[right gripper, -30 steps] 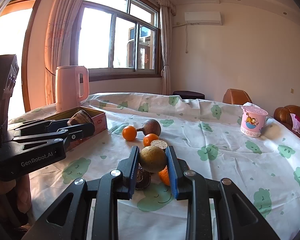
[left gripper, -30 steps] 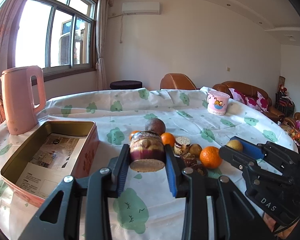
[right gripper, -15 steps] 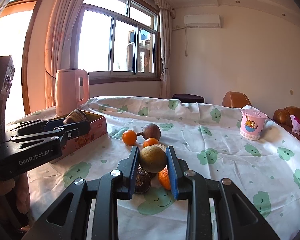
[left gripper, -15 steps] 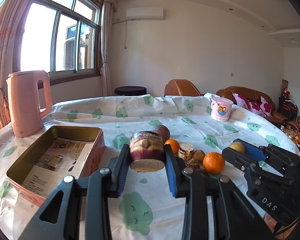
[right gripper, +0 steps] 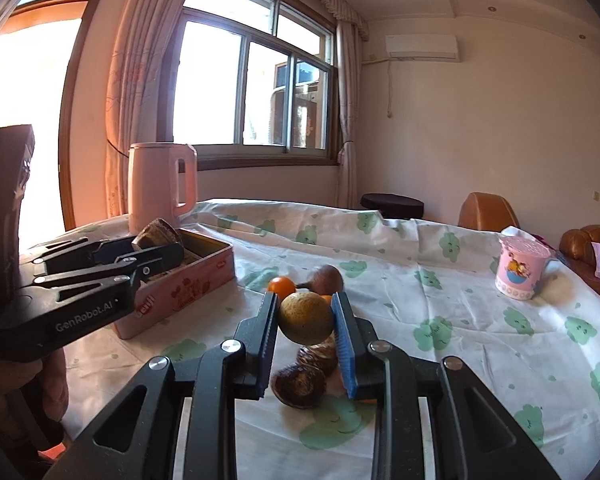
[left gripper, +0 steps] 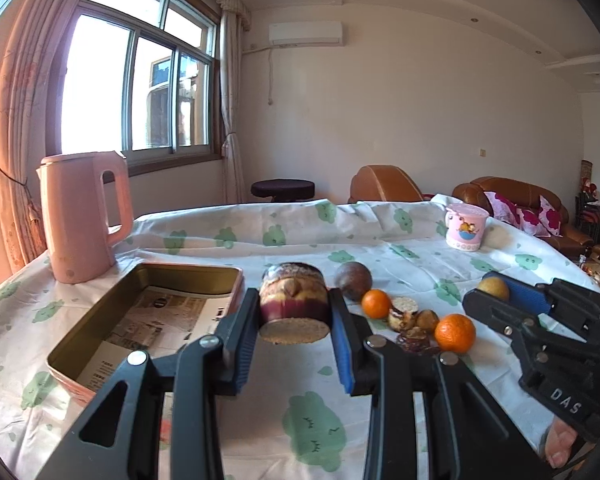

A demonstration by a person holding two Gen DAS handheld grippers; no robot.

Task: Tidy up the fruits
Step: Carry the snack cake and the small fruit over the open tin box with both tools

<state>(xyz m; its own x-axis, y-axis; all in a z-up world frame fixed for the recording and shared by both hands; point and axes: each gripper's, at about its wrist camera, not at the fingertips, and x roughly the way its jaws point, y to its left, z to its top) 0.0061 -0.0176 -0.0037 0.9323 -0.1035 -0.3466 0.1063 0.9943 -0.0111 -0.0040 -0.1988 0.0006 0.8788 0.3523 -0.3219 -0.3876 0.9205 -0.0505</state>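
Fruit is clamped in both grippers at once, and neither piece is put away yet. Nearest in the left wrist view, the left gripper [left gripper: 294, 320] has its fingers closed on a cut purple fruit [left gripper: 293, 305], pale flat face down, held clear above the tablecloth [left gripper: 316, 432]. In the right wrist view, the right gripper [right gripper: 305, 334] pinches a round yellow-green fruit [right gripper: 306, 317] between its blue pads, also lifted off the cloth.

Just under and beyond the right gripper lie two dark, wrinkled cut pieces [right gripper: 300, 386], not yet dealt with. Past them, loose on the cloth, sit a large orange [left gripper: 455, 333], a smaller orange [left gripper: 376, 304], a round purple fruit [left gripper: 353, 276] and a few small brown bits [left gripper: 414, 320] bunched together, touching or nearly so.

To the left stands the open pink tin [left gripper: 78, 354], lined with printed paper. From what shows, nothing lies in it, though part of its floor is hidden behind the left gripper. The cut purple fruit hangs just beside the tin's right wall, not over the opening.

By my judgement the task is at an early stage: if the tin is the place for the fruit, nothing is sorted, two pieces are in transit, and the whole cluster on the cloth is left.

Farther back stand a pink kettle [left gripper: 82, 216] beside the tin and a pink cup [left gripper: 465, 227] well apart on the right.
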